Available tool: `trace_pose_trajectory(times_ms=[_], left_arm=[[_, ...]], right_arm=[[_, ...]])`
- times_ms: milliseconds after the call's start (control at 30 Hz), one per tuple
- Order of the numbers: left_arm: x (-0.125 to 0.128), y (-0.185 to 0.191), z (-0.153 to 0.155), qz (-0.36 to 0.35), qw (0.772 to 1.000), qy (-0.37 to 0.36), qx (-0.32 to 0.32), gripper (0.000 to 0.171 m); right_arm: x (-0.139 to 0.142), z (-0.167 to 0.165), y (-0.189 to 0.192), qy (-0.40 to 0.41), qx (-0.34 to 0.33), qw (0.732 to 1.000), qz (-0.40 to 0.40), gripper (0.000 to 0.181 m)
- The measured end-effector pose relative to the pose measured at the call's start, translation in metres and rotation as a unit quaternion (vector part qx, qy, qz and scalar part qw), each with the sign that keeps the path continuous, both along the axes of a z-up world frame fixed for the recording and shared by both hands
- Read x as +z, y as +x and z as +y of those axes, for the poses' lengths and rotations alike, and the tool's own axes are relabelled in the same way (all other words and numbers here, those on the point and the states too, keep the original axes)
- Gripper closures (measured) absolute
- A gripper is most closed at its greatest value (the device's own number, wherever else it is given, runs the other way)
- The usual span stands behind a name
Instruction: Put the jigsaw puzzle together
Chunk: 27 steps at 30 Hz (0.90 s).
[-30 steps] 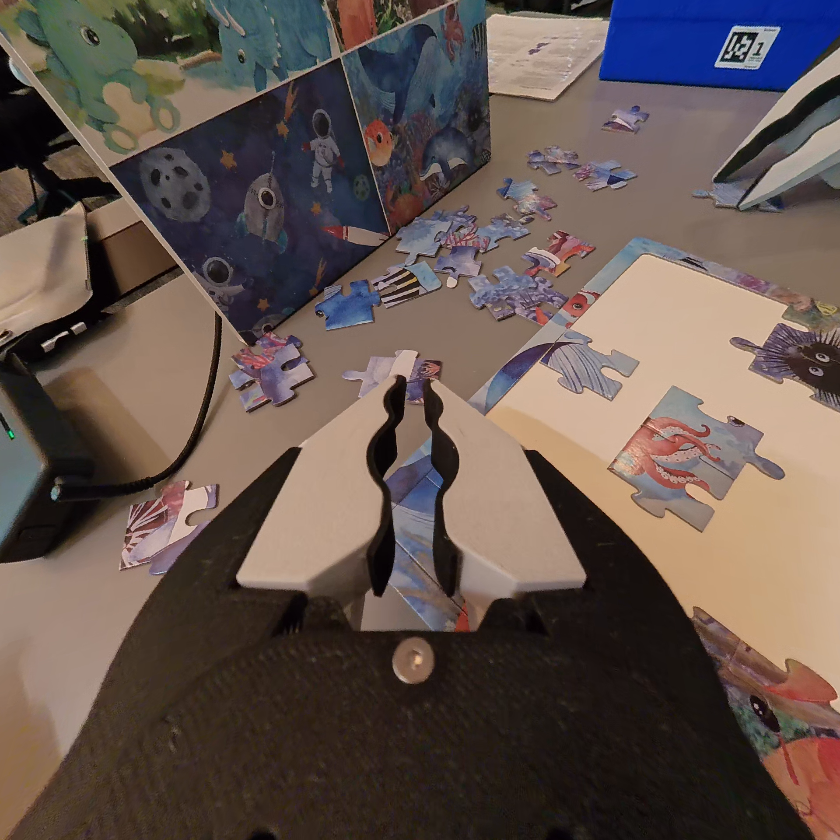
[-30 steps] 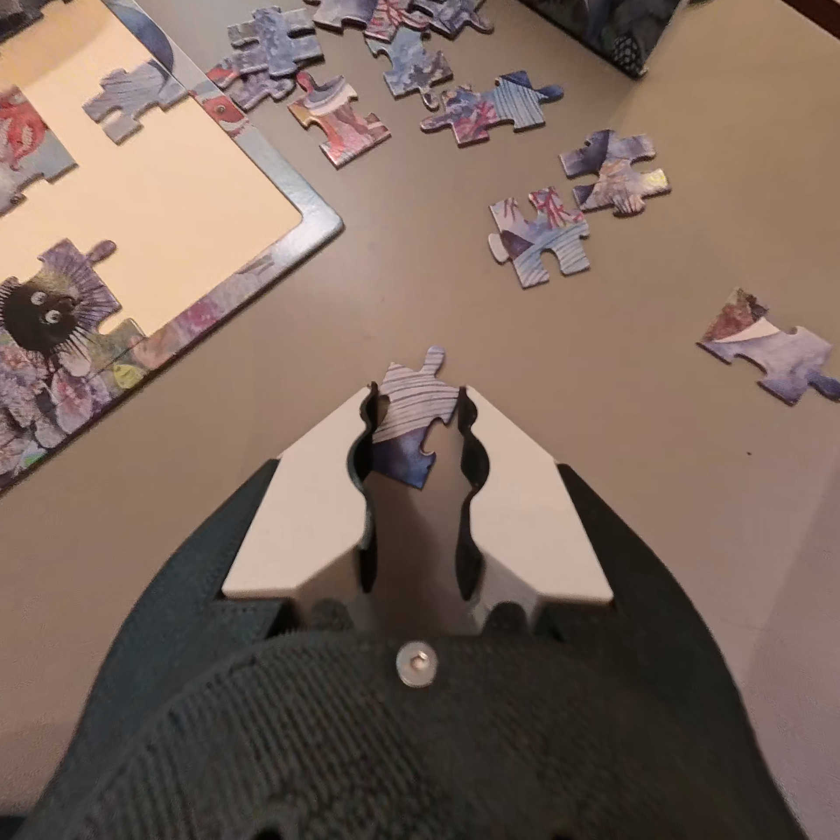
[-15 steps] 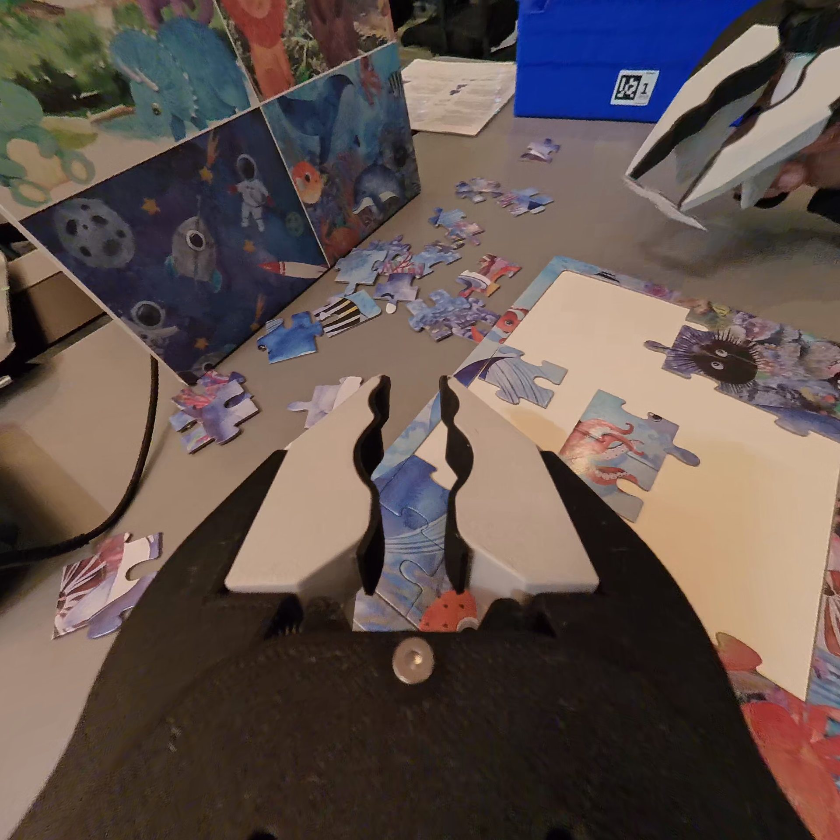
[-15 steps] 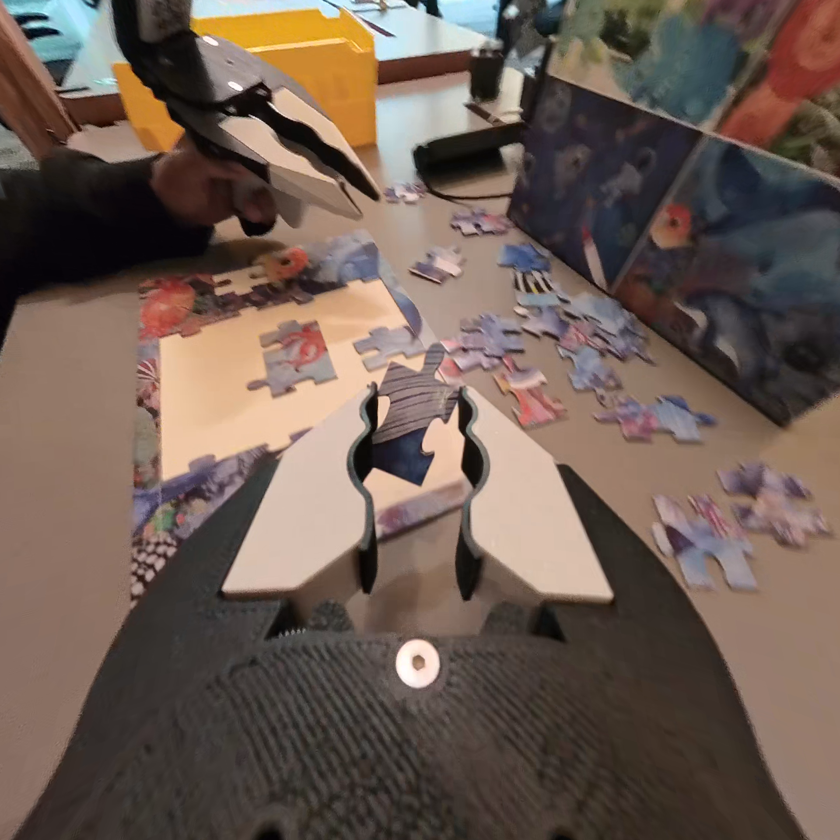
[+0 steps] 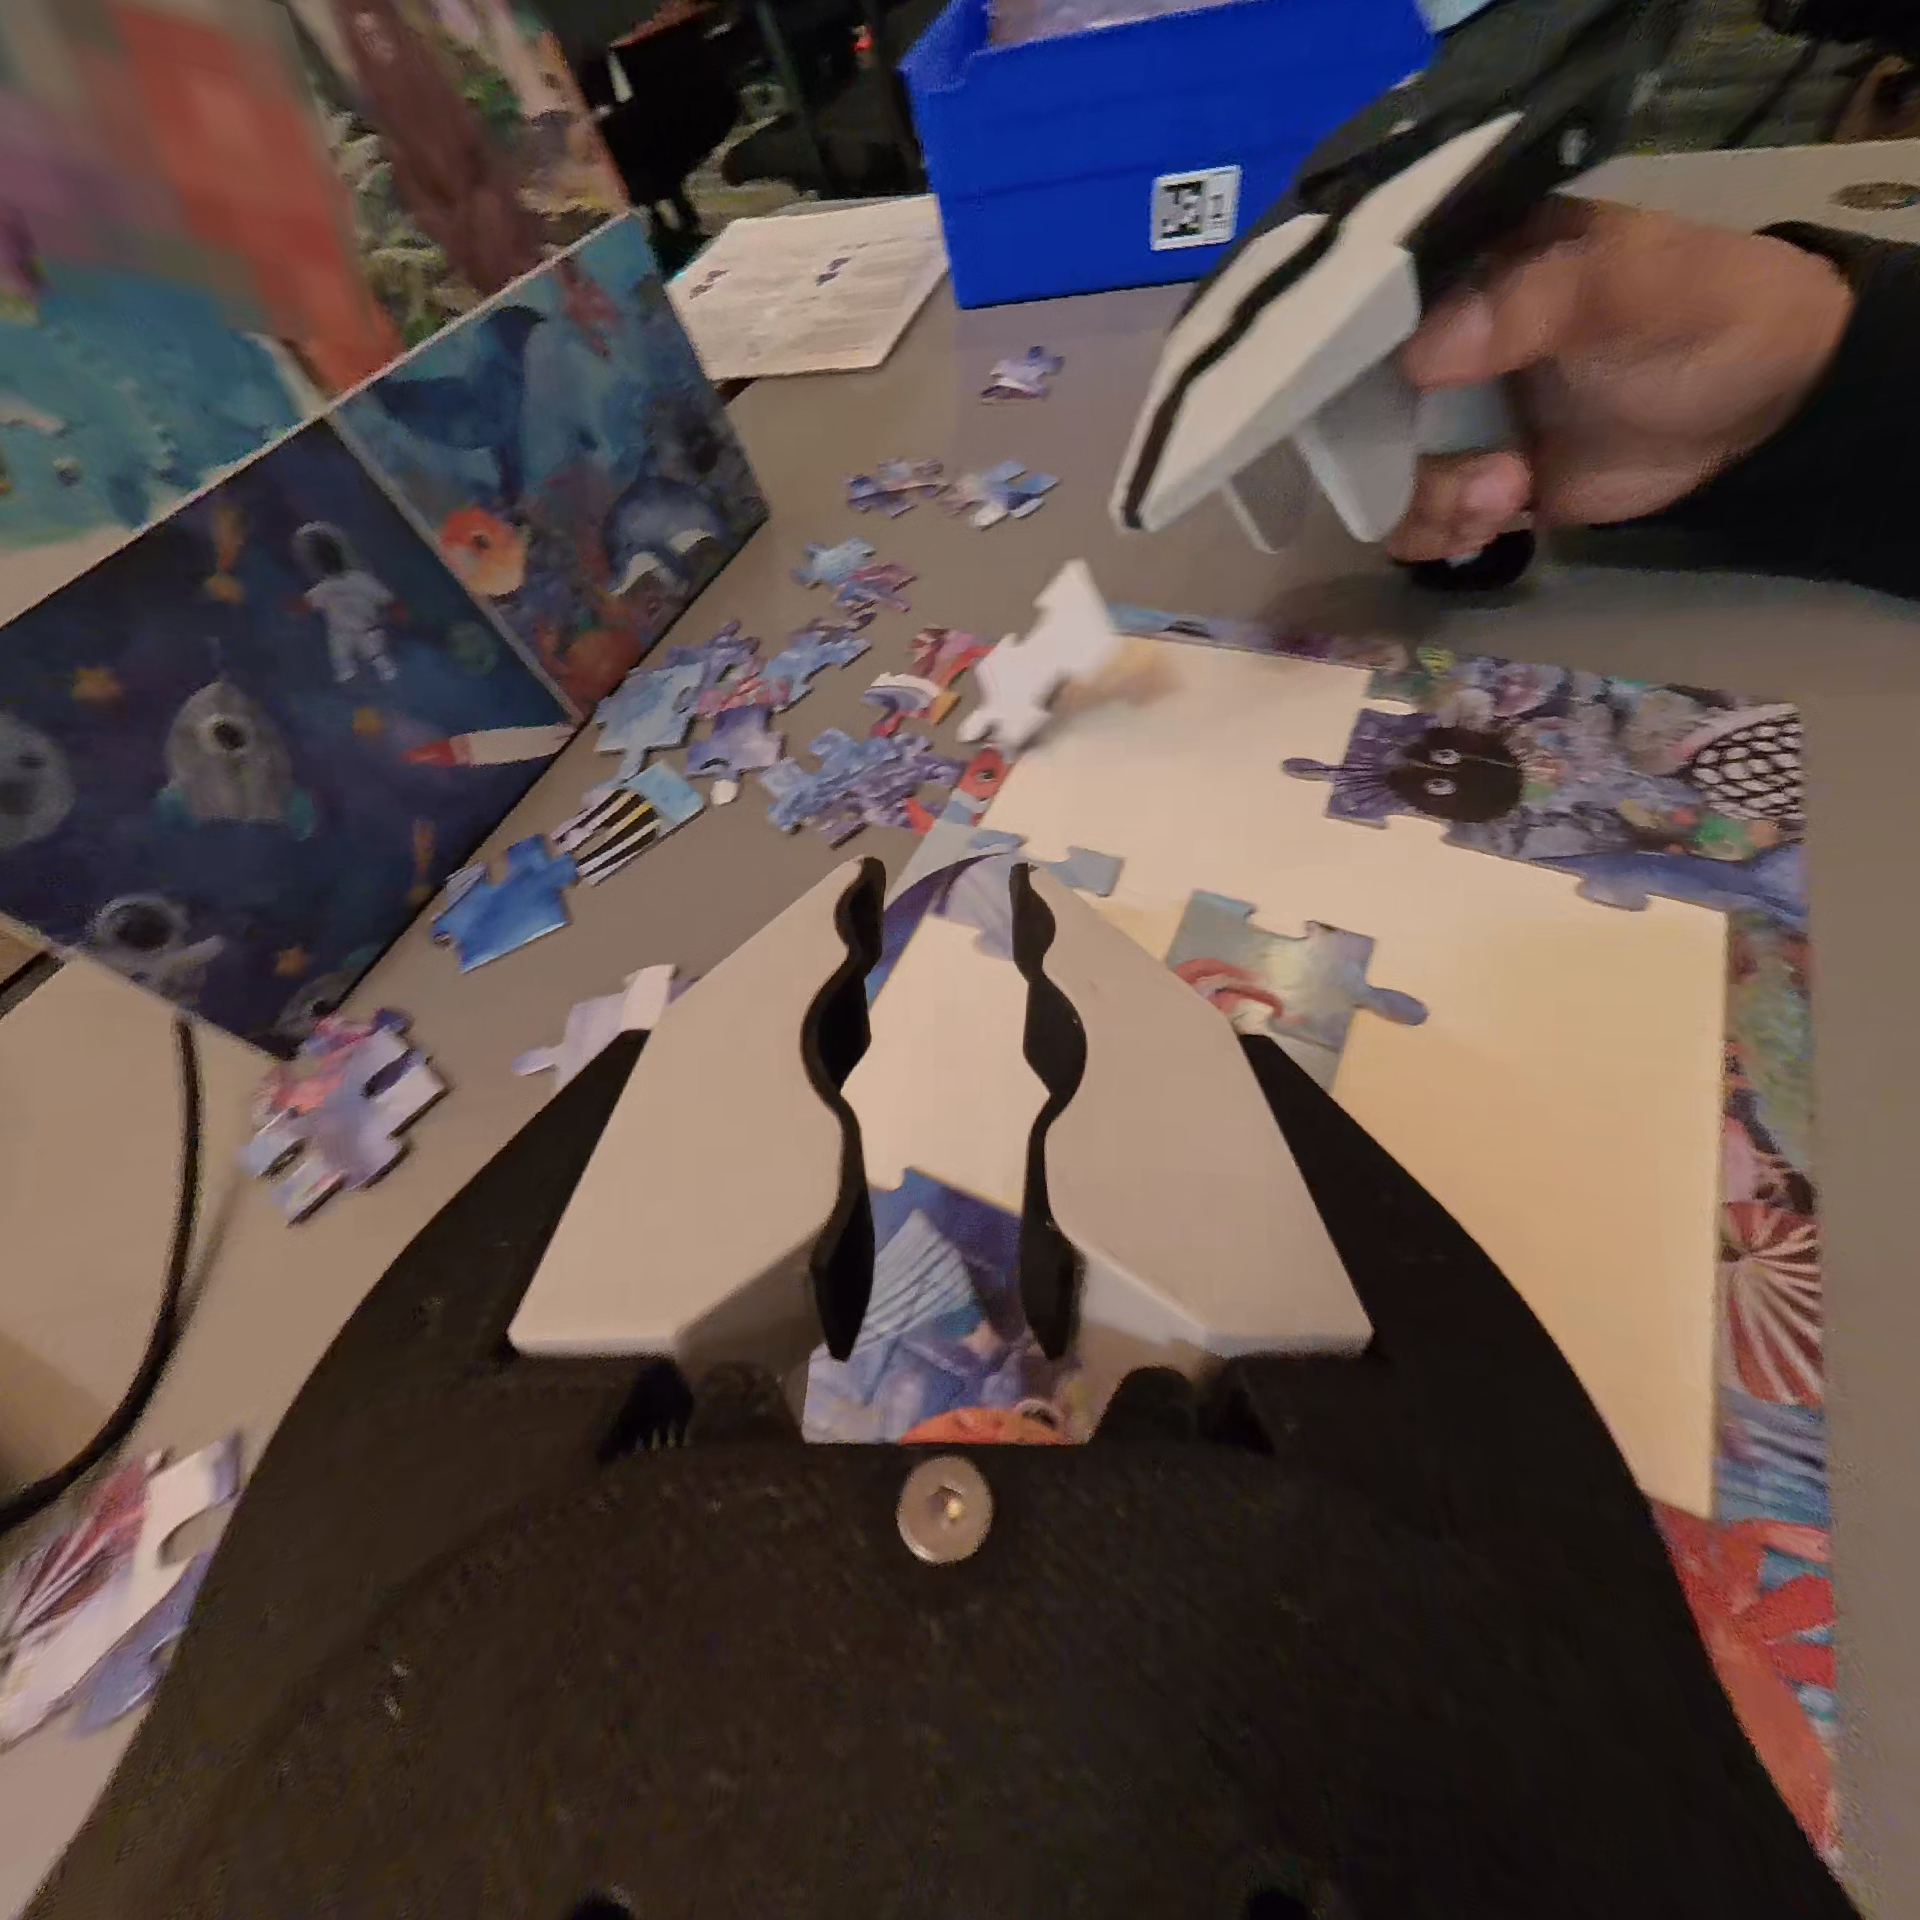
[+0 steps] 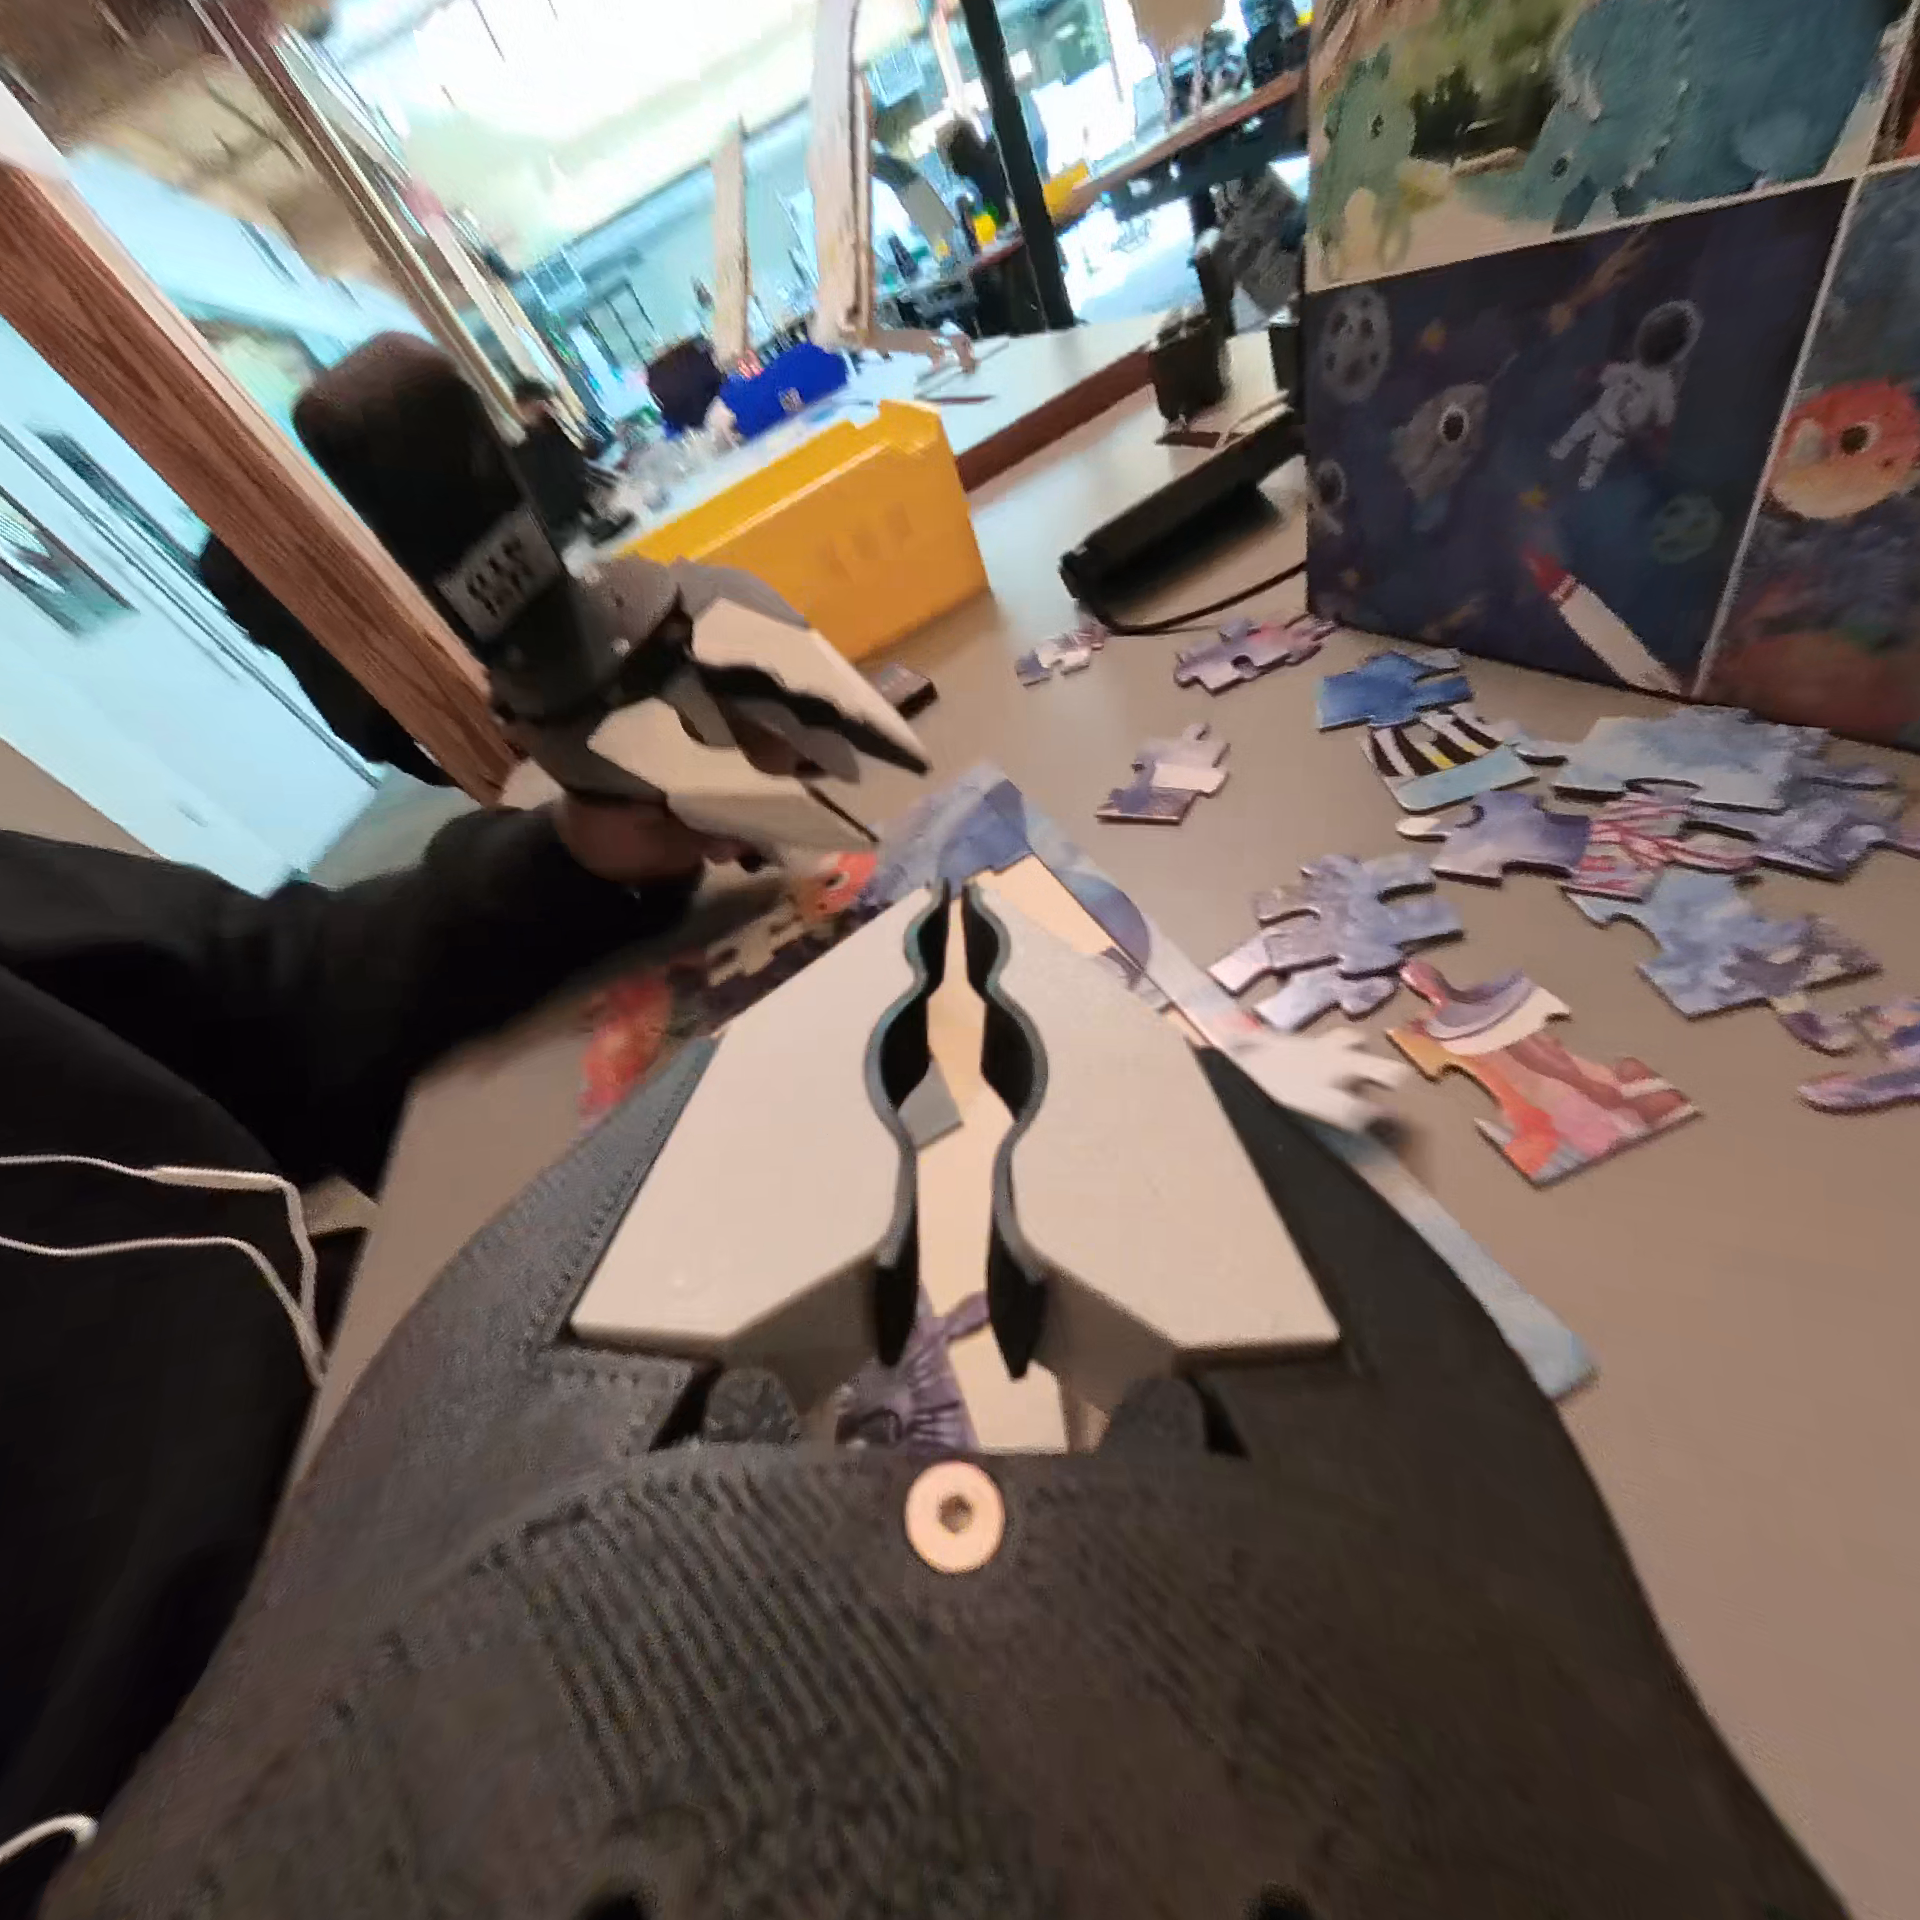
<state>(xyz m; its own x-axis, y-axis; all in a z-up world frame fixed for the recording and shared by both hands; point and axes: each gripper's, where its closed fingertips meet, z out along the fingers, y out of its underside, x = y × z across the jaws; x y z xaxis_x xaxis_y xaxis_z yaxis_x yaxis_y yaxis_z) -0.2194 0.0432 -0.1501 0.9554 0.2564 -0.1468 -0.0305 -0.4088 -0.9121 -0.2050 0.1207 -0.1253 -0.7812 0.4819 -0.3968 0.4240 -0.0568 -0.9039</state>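
Puzzle piece (image 5: 1044, 652), white side up and blurred below the nearly closed right tool (image 5: 1127, 514), shows only from the left tool (image 5: 940, 883), fingers apart.

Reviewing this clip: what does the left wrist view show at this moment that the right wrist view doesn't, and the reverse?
Only the left wrist view: the blue bin, a paper sheet and the black spiky creature already set in the puzzle board. Only the right wrist view: the yellow bin and a wooden post. Both: the board, the picture box, the loose pieces beside the board, the striped piece, and each view catches the other gripper, the right gripper and the left gripper.
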Motion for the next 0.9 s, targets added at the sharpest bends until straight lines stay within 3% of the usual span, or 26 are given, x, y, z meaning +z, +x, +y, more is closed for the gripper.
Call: trace_pose_trajectory(times_ms=[67, 300, 533, 633, 800, 900], left_arm=[[-0.004, 0.010, 0.010, -0.009, 1.000, -0.007, -0.016, 0.149], [-0.015, 0.009, 0.013, 0.015, 0.999, -0.047, -0.001, 0.149], [0.011, -0.026, -0.016, 0.015, 0.996, 0.002, 0.091, 0.155], [0.025, -0.032, -0.027, -0.012, 0.994, 0.050, 0.101, 0.154], [0.022, -0.032, -0.026, -0.009, 0.994, 0.044, 0.099, 0.153], [0.015, -0.030, -0.022, 0.003, 0.995, 0.025, 0.095, 0.153]], right_arm=[[0.000, 0.000, 0.000, -0.008, 0.001, 1.000, -0.016, 0.180], [-0.020, 0.054, -0.024, 0.145, -0.125, 0.981, 0.023, 0.165], [-0.074, 0.063, -0.032, 0.286, -0.120, 0.950, -0.016, 0.121], [-0.087, 0.062, -0.035, 0.336, -0.116, 0.934, -0.020, 0.120], [-0.087, 0.062, -0.037, 0.304, -0.113, 0.944, -0.053, 0.126], [-0.086, 0.064, -0.037, 0.299, -0.106, 0.947, -0.057, 0.148]])
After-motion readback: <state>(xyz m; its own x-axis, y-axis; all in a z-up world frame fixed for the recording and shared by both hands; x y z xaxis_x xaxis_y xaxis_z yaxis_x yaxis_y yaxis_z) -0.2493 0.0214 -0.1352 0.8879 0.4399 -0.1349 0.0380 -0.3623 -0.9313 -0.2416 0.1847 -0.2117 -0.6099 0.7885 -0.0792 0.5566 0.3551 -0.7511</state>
